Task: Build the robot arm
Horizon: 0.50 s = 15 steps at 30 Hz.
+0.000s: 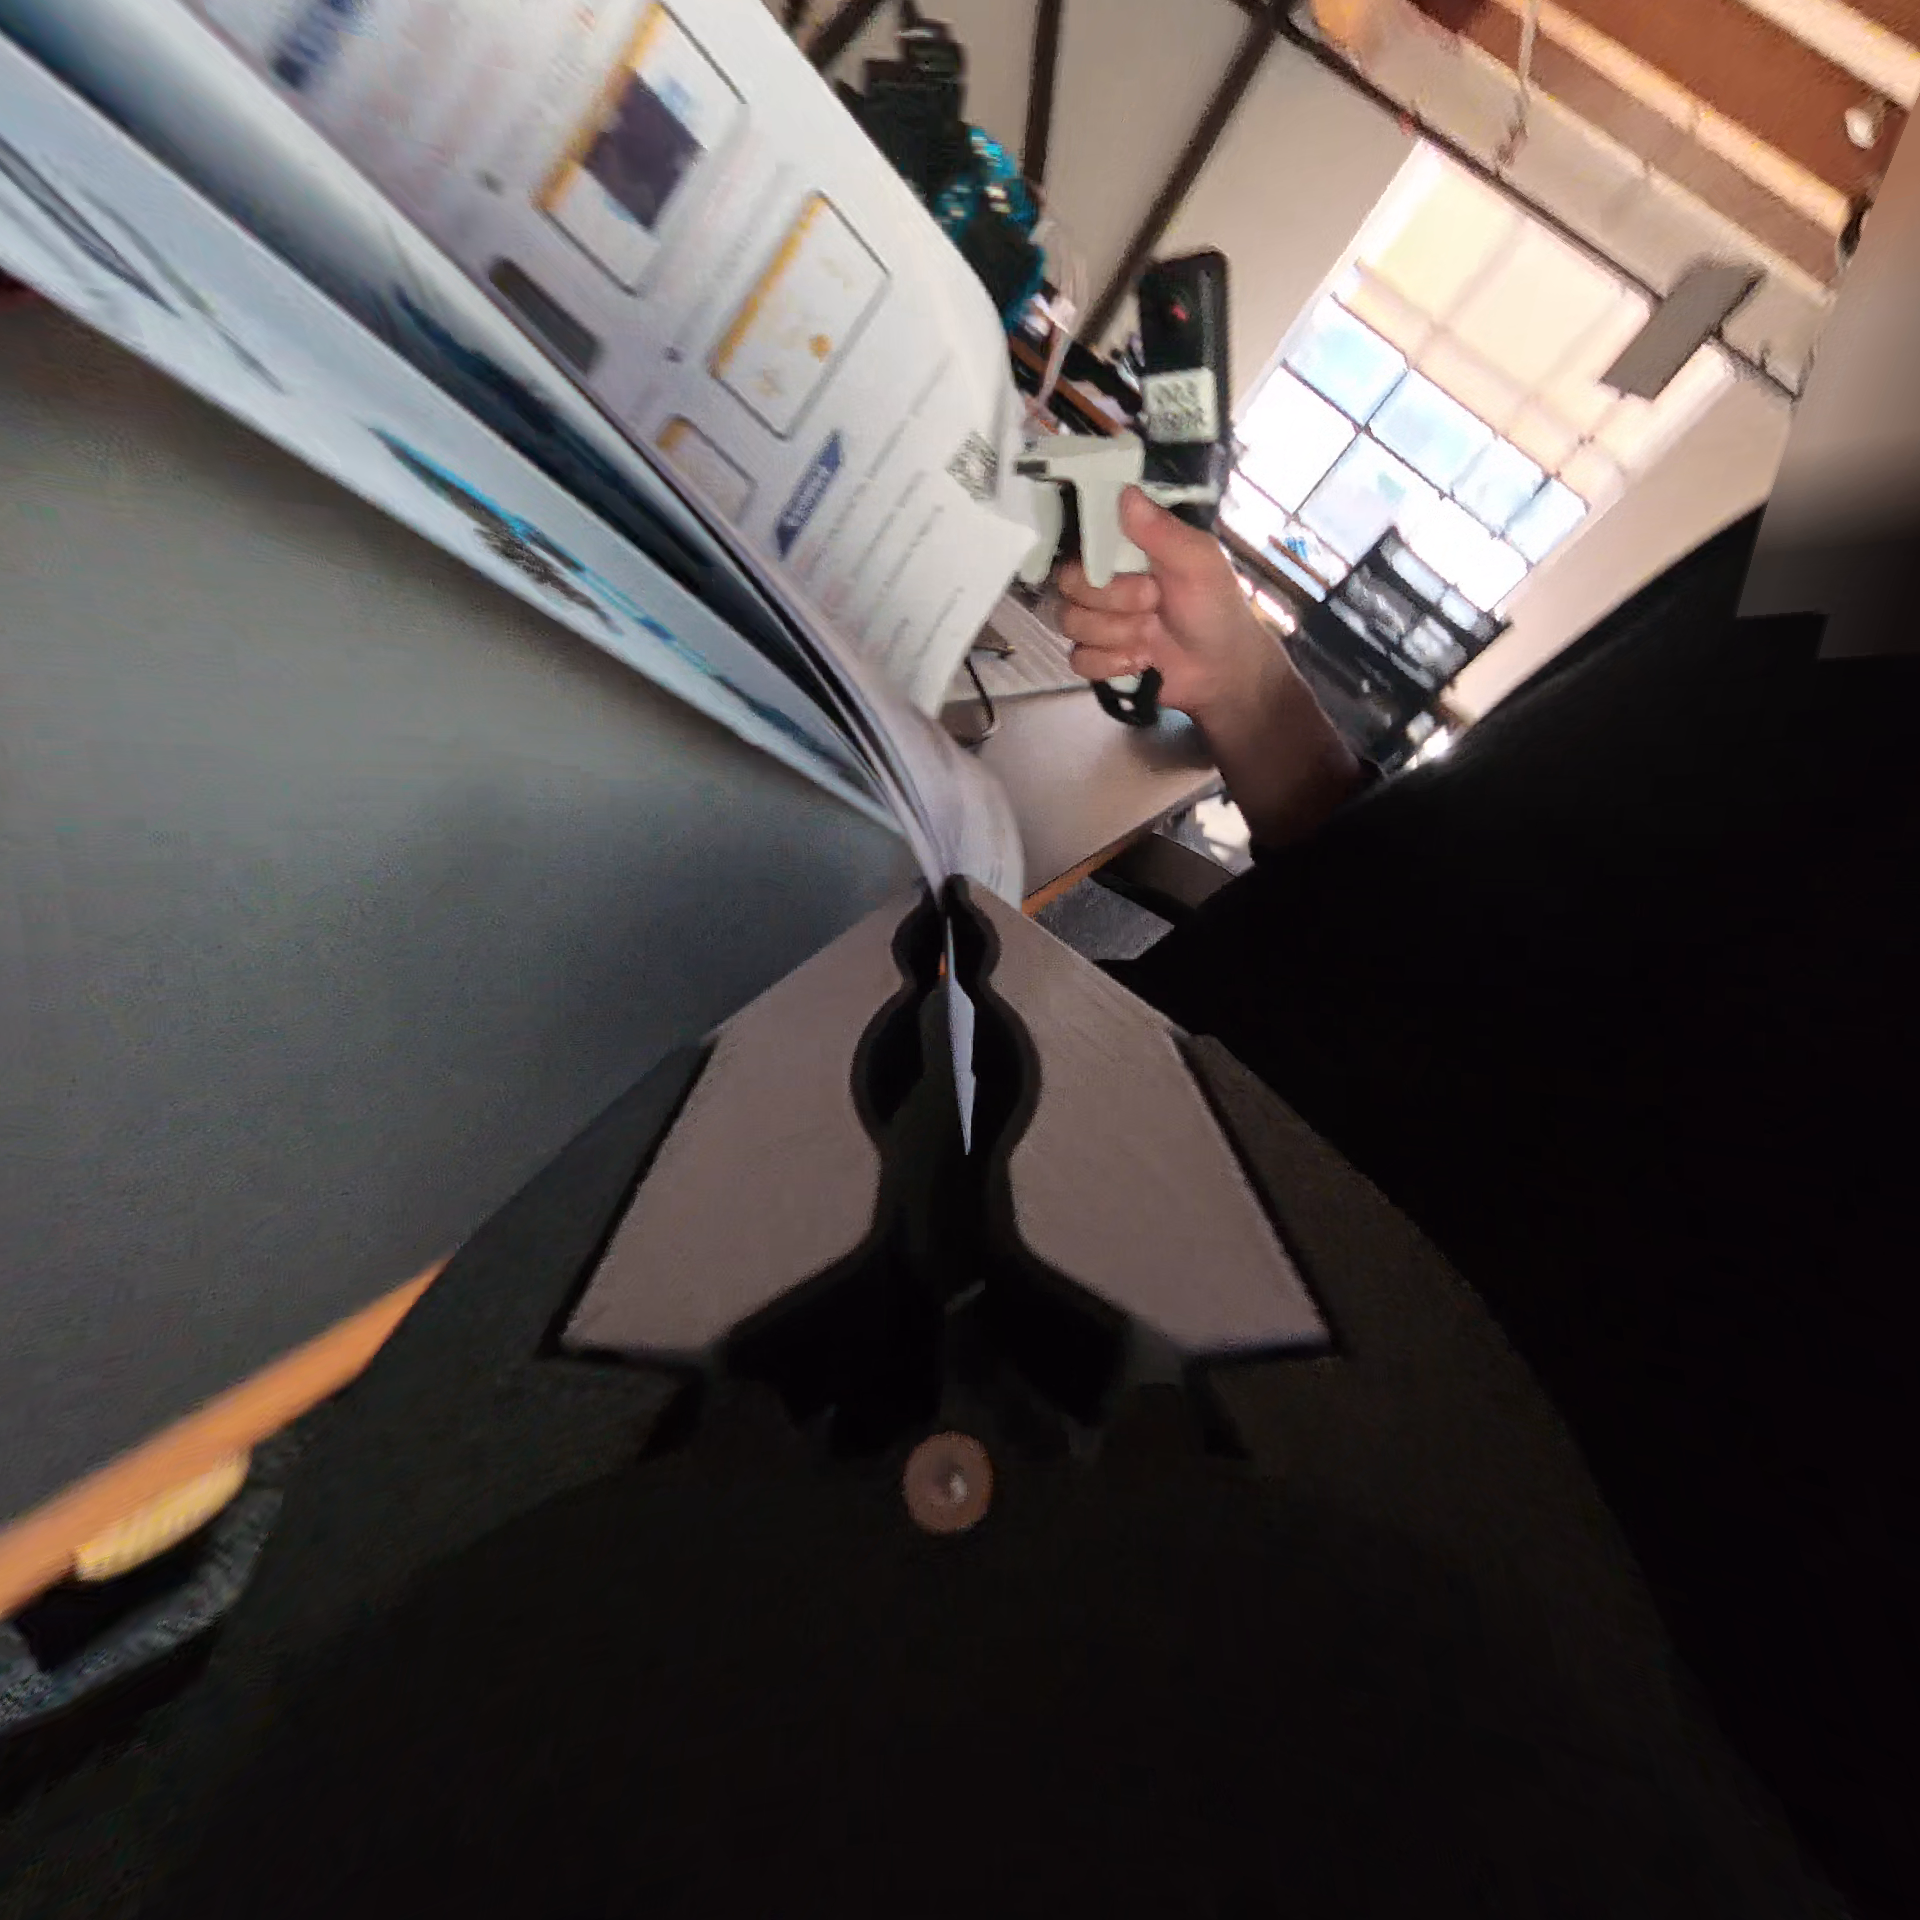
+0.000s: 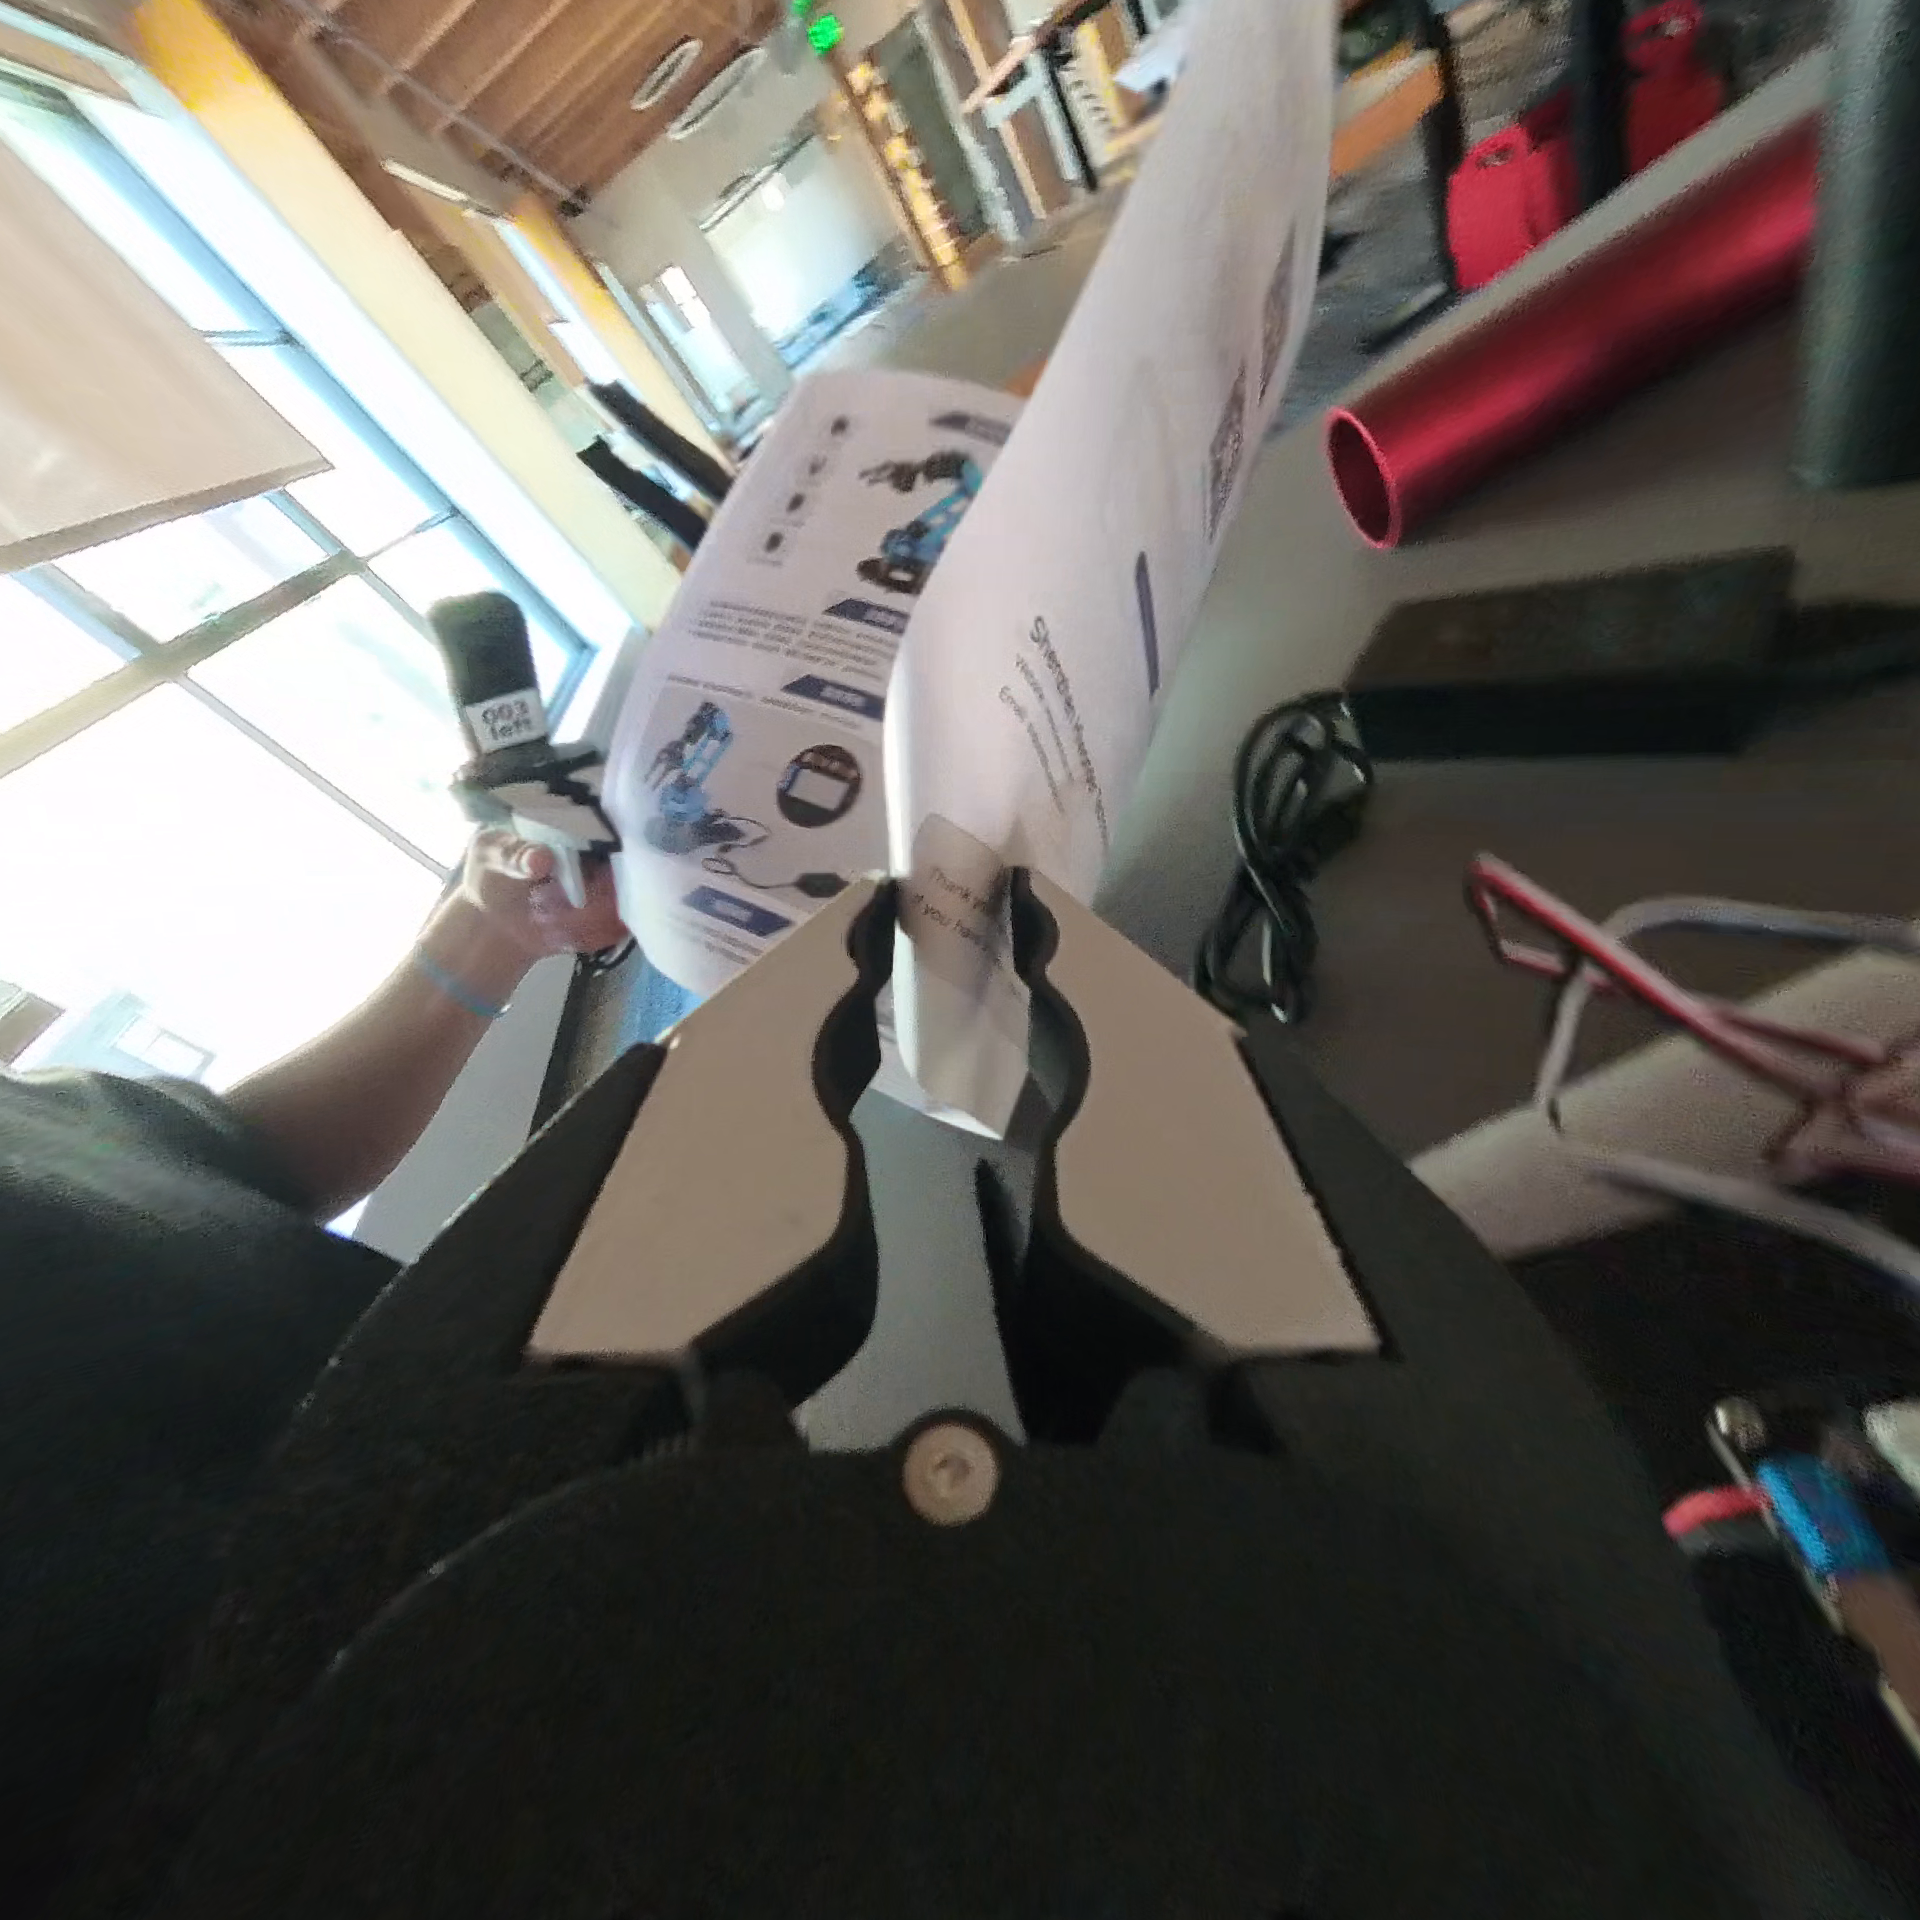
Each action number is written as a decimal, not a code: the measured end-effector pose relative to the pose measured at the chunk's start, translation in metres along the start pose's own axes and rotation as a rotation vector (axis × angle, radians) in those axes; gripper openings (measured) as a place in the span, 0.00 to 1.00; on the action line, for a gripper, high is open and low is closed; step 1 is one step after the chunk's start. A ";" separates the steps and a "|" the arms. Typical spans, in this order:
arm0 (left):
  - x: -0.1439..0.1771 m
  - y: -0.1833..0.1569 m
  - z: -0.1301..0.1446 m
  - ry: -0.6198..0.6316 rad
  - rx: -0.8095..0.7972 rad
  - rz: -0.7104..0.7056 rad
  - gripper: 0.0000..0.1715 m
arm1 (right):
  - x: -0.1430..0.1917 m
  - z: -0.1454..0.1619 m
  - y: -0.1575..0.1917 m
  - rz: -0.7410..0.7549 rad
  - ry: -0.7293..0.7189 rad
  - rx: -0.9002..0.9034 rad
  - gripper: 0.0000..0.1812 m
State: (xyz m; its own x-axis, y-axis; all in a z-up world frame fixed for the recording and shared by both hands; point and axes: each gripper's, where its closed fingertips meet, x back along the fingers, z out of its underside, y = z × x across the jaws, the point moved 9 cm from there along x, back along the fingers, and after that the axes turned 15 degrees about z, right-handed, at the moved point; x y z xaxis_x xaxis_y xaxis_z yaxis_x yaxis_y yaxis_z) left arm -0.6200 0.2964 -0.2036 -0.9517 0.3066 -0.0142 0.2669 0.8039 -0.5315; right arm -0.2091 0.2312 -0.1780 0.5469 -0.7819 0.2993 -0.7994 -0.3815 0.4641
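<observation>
An open printed booklet (image 1: 727,312) is held up off the grey table (image 1: 312,831). My left gripper (image 1: 951,896) is shut on its lower edge; a thin white sheet edge runs between the closed pads. My right gripper (image 2: 951,896) holds the curled corner of one white page (image 2: 1091,520), which fills the narrow gap between its pads and bows upward away from the rest of the booklet (image 2: 769,644). The right gripper also shows in the left wrist view (image 1: 1049,478) at the page's far edge, held by a hand (image 1: 1164,613). The left gripper shows in the right wrist view (image 2: 540,800).
A red tube (image 2: 1558,364) lies on the table at the right. A coiled black cable (image 2: 1288,831) lies beside the page. Red and white wires (image 2: 1714,997) and small electronics (image 2: 1818,1538) sit at the near right. Large windows (image 2: 156,727) stand behind. About 25 cm separates my left fingertips from my right.
</observation>
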 end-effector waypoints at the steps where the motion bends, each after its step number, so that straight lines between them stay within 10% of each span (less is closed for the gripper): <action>1: 0.009 0.004 0.011 -0.035 0.036 -0.024 0.00 | 0.002 0.008 -0.004 0.028 0.005 -0.016 0.11; 15: 0.016 0.003 -0.007 -0.388 0.104 0.148 0.00 | -0.005 0.052 -0.010 0.065 0.179 -0.068 0.13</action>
State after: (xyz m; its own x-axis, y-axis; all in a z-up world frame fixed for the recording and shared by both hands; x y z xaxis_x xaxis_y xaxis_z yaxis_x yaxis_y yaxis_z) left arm -0.6329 0.3074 -0.1998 -0.8961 0.1838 -0.4040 0.4069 0.7038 -0.5824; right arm -0.2167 0.2130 -0.2271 0.5347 -0.7017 0.4709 -0.8194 -0.2941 0.4921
